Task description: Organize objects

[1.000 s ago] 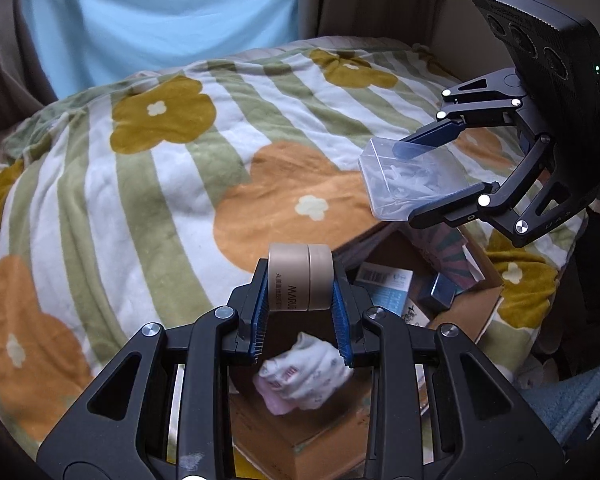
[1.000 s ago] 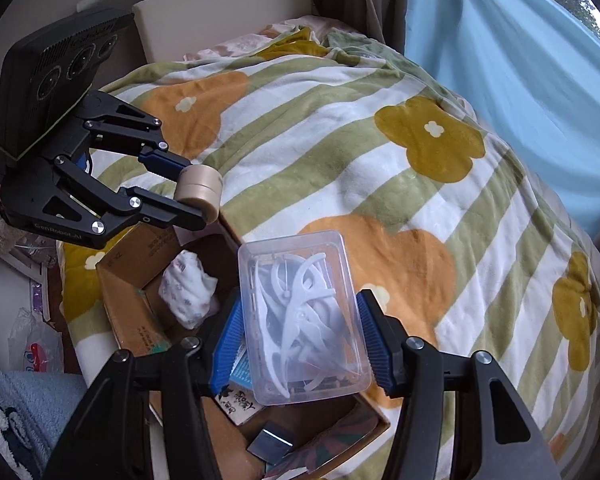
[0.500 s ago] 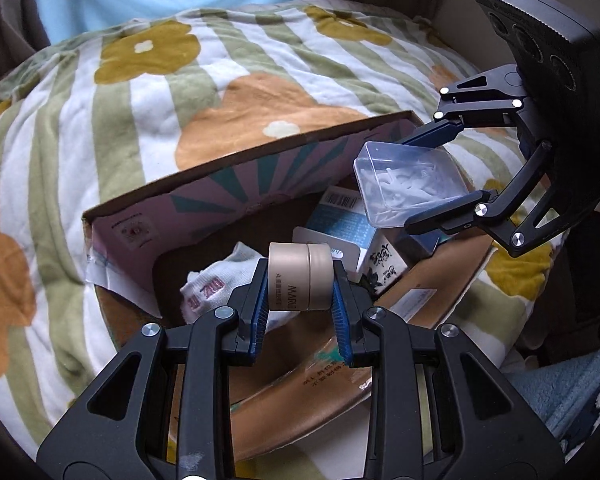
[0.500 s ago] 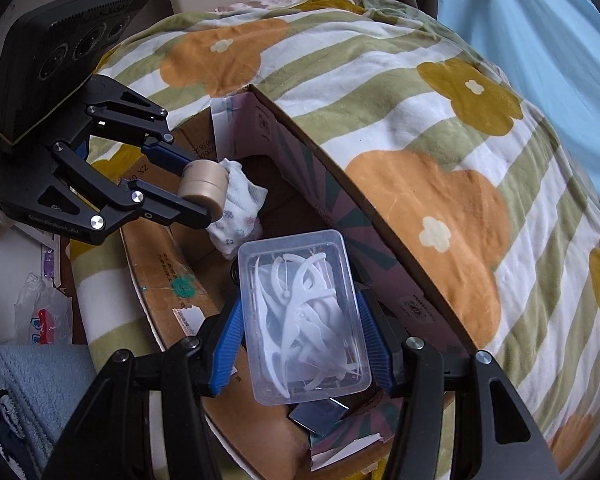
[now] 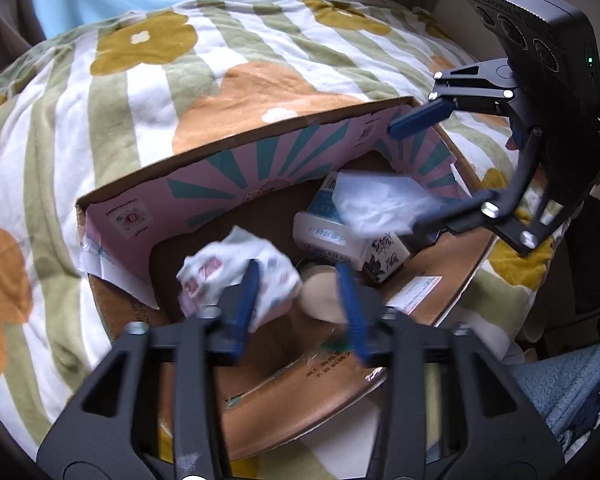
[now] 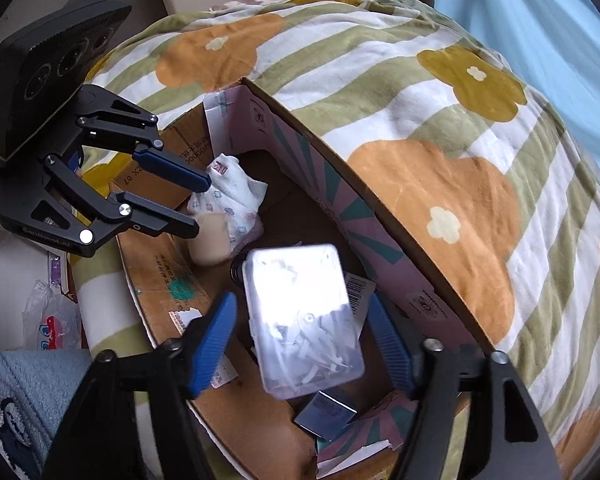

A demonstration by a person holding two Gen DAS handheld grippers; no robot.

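Observation:
An open cardboard box (image 5: 228, 184) with a pink and teal inner wall (image 6: 340, 208) lies on the bed. My left gripper (image 5: 300, 304) is open above it; the beige tape roll (image 5: 320, 296) is free between its fingers, blurred, dropping into the box, and shows in the right wrist view (image 6: 210, 240). My right gripper (image 6: 300, 344) is open; the clear plastic box of white floss picks (image 6: 304, 320) is loose between its fingers, blurred, falling into the box (image 5: 380, 200).
In the box lie a balled white printed cloth (image 5: 236, 268), a white and blue carton (image 5: 324, 232) and a small dark blue box (image 6: 326, 416). A striped flower blanket (image 6: 440, 160) surrounds it. A plastic bag (image 6: 52, 320) lies at left.
Both grippers opened over the box. The tape roll left the left fingers and the floss pick box left the right fingers; both are dropping.

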